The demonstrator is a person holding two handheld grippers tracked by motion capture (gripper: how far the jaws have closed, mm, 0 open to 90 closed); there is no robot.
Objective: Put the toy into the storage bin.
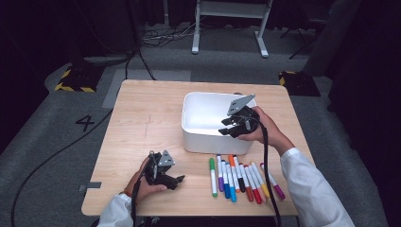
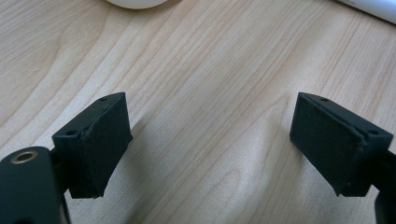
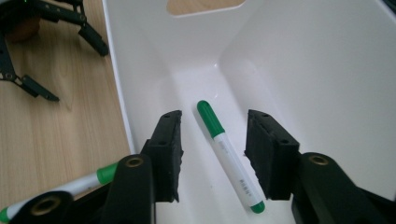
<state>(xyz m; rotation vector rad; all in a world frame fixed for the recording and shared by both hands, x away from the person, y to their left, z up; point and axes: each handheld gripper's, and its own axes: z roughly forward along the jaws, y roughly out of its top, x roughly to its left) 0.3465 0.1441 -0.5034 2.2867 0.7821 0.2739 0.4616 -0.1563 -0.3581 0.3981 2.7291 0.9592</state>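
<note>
Right gripper view: our right gripper (image 3: 212, 154) hangs apart, empty, over the white bin (image 3: 327, 84).
We see the green marker (image 3: 227, 154) lying free on its floor, lengthwise between the pads.

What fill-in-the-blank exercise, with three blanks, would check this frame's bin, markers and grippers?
1. The green marker lies inside the white ____.
2. The right gripper hovers over it with its fingers ____.
3. The left gripper rests on the ____, holding nothing.
Missing words: bin; open; table
</note>
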